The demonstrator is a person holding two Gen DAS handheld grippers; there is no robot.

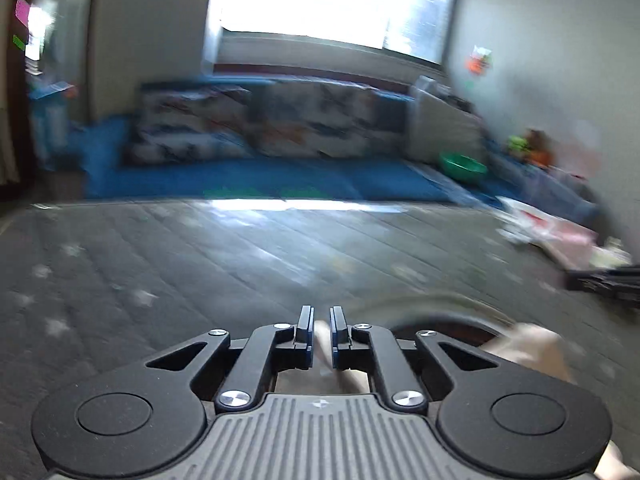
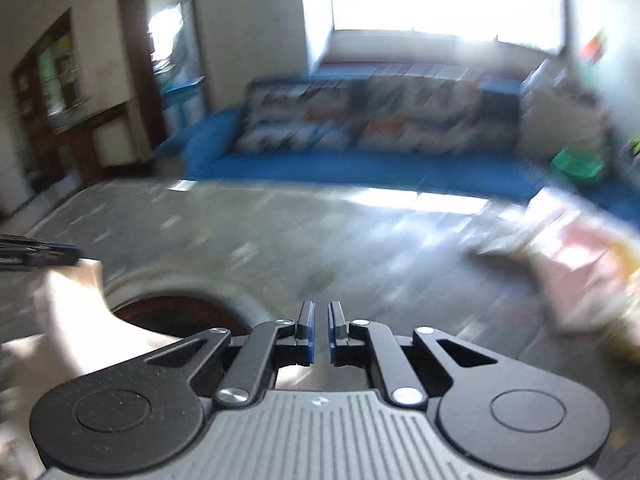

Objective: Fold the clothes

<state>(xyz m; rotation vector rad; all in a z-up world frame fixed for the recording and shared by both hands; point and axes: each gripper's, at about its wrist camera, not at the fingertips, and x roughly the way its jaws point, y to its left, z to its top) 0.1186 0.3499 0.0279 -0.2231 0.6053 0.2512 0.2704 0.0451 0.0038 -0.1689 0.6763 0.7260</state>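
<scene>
Both views are blurred by motion. My left gripper (image 1: 321,320) is shut on a pale beige garment (image 1: 524,344), with cloth showing between its jaws; the garment's neck opening (image 1: 440,322) curves off to the right. My right gripper (image 2: 320,316) is nearly shut with pale cloth under its jaws; the same beige garment (image 2: 68,304) and its dark neck opening (image 2: 176,312) lie to its left. The left gripper's fingers (image 2: 36,254) show at the left edge of the right wrist view, at the garment's corner.
The dark grey quilted star-patterned surface (image 1: 180,264) spreads ahead. A pile of pink and white clothes (image 1: 556,232) lies at its right; it also shows in the right wrist view (image 2: 580,256). Beyond are a blue sofa (image 1: 260,176) and a green basin (image 1: 464,166).
</scene>
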